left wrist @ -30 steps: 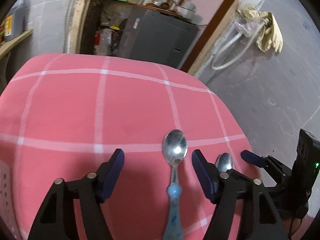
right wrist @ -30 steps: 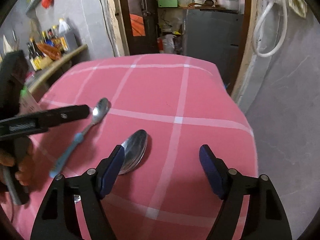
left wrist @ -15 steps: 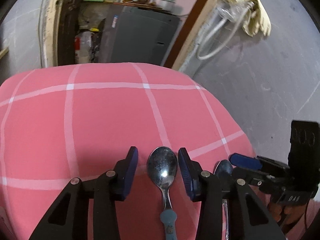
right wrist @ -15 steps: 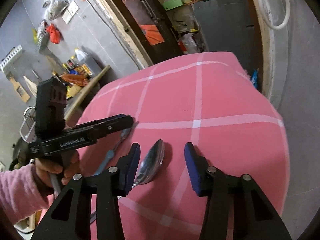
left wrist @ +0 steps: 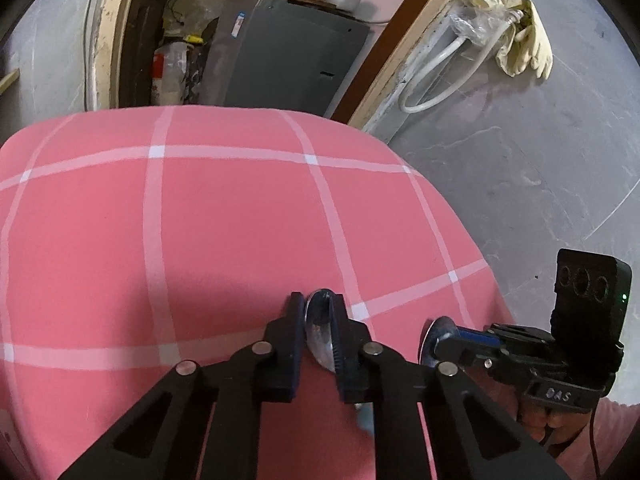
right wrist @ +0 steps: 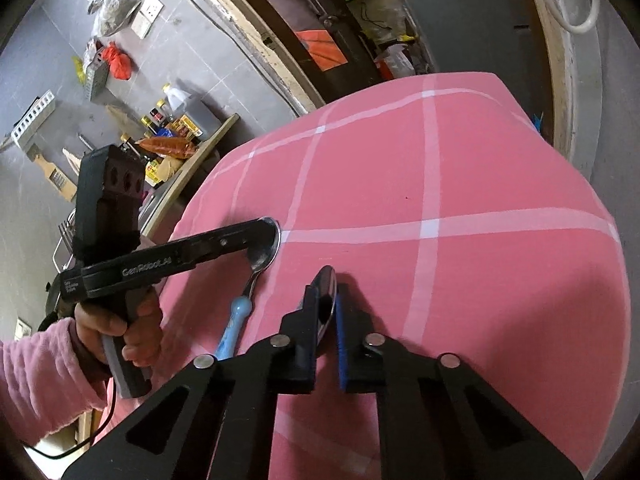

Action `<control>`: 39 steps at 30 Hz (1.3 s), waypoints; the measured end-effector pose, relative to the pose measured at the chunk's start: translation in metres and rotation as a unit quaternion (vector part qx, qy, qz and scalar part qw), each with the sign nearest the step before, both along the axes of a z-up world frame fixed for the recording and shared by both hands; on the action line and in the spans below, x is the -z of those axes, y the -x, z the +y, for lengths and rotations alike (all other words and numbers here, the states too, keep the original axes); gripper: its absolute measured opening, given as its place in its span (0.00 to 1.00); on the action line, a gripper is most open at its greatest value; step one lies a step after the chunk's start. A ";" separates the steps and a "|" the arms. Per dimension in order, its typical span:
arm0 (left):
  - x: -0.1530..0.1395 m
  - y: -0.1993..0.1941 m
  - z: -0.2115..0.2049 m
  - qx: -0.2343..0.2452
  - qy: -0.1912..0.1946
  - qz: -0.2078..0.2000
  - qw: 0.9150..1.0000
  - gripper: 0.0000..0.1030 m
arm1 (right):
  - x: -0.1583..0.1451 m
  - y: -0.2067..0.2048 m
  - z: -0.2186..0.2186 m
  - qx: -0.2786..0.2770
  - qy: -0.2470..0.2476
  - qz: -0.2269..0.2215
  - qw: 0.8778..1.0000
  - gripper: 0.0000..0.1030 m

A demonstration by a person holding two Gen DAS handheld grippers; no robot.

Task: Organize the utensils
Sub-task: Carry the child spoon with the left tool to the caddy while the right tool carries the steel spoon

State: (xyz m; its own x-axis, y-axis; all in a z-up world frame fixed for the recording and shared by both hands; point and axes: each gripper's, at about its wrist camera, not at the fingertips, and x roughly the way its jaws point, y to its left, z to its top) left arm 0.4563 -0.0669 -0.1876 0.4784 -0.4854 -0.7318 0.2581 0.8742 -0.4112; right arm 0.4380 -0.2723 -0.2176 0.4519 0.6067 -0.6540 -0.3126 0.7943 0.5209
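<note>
I see grey tiled walls (left wrist: 520, 184) and a dark doorway (right wrist: 304, 28). Behind the table with its pink checked cloth (left wrist: 224, 216) stands a grey cabinet (left wrist: 280, 60). A side shelf (right wrist: 188, 160) carries bottles, and yellow gloves (left wrist: 524, 46) hang above a white hose (left wrist: 436, 80).

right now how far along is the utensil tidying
Nothing looks sorted yet: no holder or tray is in view on the pink checked cloth. In hand: the left tongs are closing on the bowl of the blue-handled spoon, and the right tongs have shut on the plain steel spoon. Left: lifting both and placing them together.
</note>
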 end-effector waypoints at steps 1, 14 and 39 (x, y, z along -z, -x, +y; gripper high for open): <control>0.000 0.002 0.000 -0.002 -0.001 0.003 1.000 0.09 | 0.000 0.000 0.000 0.000 0.000 0.000 1.000 0.07; -0.041 0.055 0.009 -0.074 -0.051 -0.021 0.996 0.03 | -0.036 0.035 -0.012 0.068 -0.008 -0.033 0.997 0.02; -0.256 0.163 0.140 -0.189 -0.047 -0.226 0.954 0.03 | -0.269 0.099 0.097 0.114 -0.020 -0.294 0.949 0.02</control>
State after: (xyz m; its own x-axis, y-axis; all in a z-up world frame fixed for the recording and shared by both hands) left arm 0.2928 0.0728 0.0688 0.8841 -0.1574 -0.4401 0.0488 0.9675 -0.2479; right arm 0.3389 -0.1753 0.0517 0.8535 0.4691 -0.2271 -0.3811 0.8590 0.3419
